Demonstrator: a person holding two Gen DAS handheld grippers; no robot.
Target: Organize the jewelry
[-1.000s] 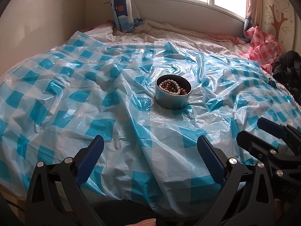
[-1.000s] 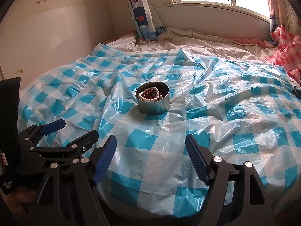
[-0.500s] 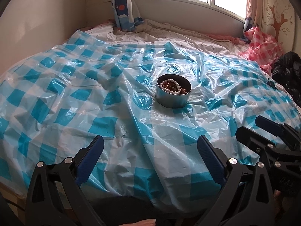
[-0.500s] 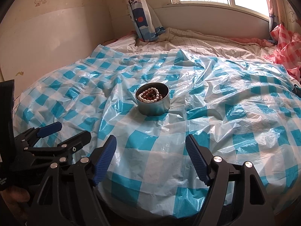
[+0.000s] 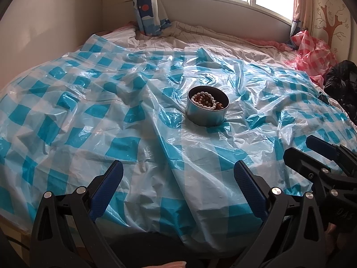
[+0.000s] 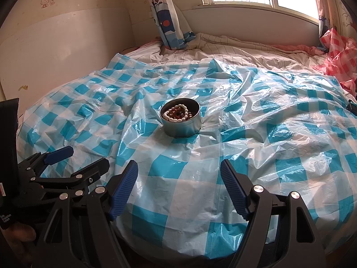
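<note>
Beads gathered, tongs idle above the bed

Left tongs (image 5: 178, 185) and right tongs (image 6: 178, 185) gape empty; bead bracelets (image 6: 177, 113) lie in the round tin (image 6: 181, 127) mid-bed on checked plastic sheet (image 6: 256, 147); seemingly finished; next, perhaps a lid.

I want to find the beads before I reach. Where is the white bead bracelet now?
The white bead bracelet lies inside the round metal tin, over brown beads, mid-bed on the blue checked plastic sheet, ahead of both grippers.
</note>
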